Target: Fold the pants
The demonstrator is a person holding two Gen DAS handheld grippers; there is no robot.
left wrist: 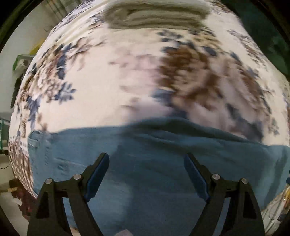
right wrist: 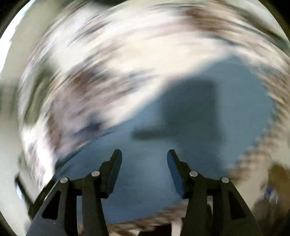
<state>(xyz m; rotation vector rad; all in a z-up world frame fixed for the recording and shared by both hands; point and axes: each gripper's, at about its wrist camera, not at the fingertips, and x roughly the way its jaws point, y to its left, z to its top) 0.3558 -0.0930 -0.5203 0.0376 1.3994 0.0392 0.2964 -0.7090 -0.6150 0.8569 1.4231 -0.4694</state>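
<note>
Two fisheye views look down along a pair of black claws at blue pants (left wrist: pixel 154 163) spread on a floral sheet (left wrist: pixel 108 81).

In the left wrist view, the left claw (left wrist: pixel 146 159) hangs over the pants with its fingers (left wrist: pixel 98 174) spread wide and nothing between them. The pants fill the lower half of the picture, lying across the sheet from left to right. Their far edge is wavy, with soft folds near the middle, and stitched seams show at the left end. The sheet is white with blue and brown flowers. At its far end lies a grey-brown folded cloth (left wrist: pixel 155 14), well apart from the pants. This view is slightly blurred.

In the right wrist view, the right claw (right wrist: pixel 144 154) is also released, its fingers (right wrist: pixel 113 172) parted with nothing gripped, over the pants (right wrist: pixel 208 118). Here the blue fabric runs from the lower middle up toward the right, and a dark blocky shadow falls across it. The sheet (right wrist: pixel 126 45) surrounds the pants, but heavy motion blur smears its pattern into streaks, so finer detail cannot be made out. Whether either claw touches the fabric cannot be told.
</note>
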